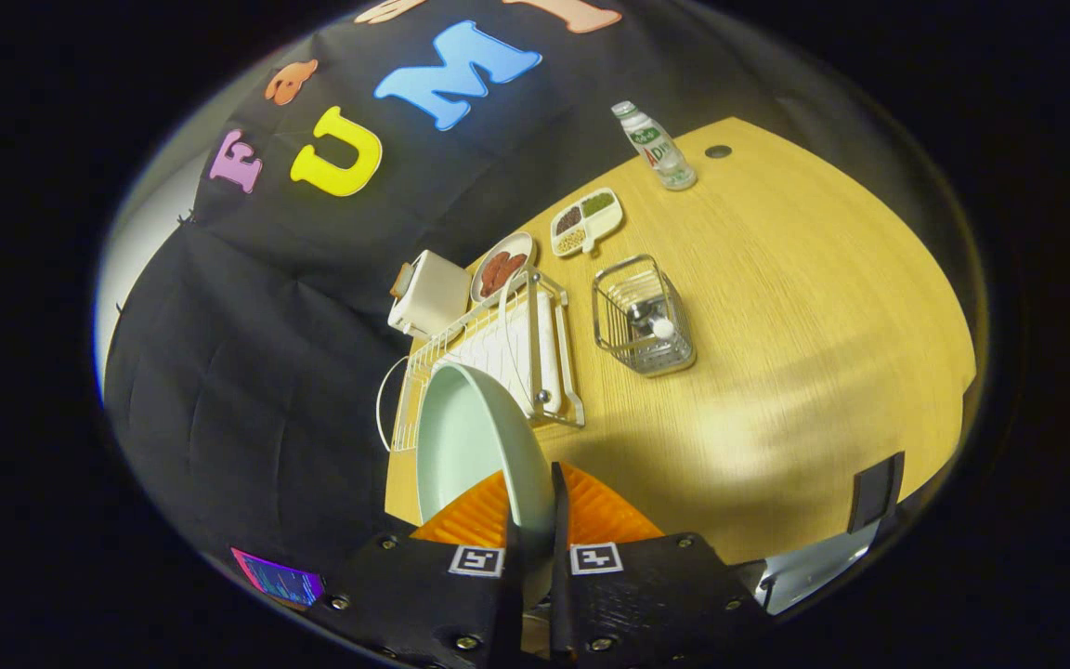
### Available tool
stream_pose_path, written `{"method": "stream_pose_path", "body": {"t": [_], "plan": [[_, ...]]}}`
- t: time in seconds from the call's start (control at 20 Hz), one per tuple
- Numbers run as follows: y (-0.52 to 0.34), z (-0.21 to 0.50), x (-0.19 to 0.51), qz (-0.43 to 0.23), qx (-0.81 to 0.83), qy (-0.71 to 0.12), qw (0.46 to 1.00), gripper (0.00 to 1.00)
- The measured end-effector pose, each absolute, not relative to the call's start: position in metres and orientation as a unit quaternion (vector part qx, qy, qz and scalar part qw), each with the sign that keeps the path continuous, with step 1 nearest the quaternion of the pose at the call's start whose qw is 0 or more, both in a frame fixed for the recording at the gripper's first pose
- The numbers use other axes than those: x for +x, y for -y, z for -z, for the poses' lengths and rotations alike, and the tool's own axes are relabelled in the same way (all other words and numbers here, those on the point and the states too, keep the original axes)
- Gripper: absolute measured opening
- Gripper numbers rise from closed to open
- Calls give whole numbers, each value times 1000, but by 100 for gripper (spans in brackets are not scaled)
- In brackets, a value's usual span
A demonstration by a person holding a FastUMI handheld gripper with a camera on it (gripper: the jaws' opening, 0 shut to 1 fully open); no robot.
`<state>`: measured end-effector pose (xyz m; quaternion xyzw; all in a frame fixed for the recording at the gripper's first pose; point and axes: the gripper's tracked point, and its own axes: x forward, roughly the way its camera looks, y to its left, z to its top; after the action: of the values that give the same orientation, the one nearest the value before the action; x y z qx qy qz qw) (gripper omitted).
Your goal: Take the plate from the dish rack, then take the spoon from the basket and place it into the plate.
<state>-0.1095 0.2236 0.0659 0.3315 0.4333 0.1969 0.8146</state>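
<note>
My gripper point(532, 506) is shut on the rim of a pale green plate point(470, 441), which stands on edge between the fingers and is lifted clear above the near end of the white wire dish rack point(507, 358). Beyond the rack, to its right, a small metal wire basket point(642, 316) stands on the wooden table point(776, 307). Inside it lies a spoon point(651, 321) with a white rounded end showing.
Behind the rack sit a white toaster-like box point(428, 293), an oval dish of reddish food point(502, 267) and a divided tray point(586, 221) of grains. A plastic bottle point(654, 146) stands at the far edge. The black cloth wall runs along the table's left side.
</note>
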Motion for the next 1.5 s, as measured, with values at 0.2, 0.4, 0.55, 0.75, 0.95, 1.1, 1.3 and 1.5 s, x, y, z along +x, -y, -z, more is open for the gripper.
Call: {"method": "stream_pose_path", "body": {"t": [0.2, 0.4, 0.55, 0.75, 0.95, 1.1, 1.3, 1.5], "plan": [[-224, -22, -124, -191, 404, -461, 767, 12], [-225, 14, -128, -180, 421, -480, 748, 12], [-229, 37, -121, -175, 412, -485, 752, 12], [-237, 62, -107, -164, 400, -495, 754, 12], [-244, 77, -106, -170, 381, -508, 753, 12], [-239, 83, -107, -168, 371, -505, 761, 12], [-227, 67, -100, -164, 360, -461, 794, 32], [-194, 27, -96, -187, 240, -344, 888, 87]]}}
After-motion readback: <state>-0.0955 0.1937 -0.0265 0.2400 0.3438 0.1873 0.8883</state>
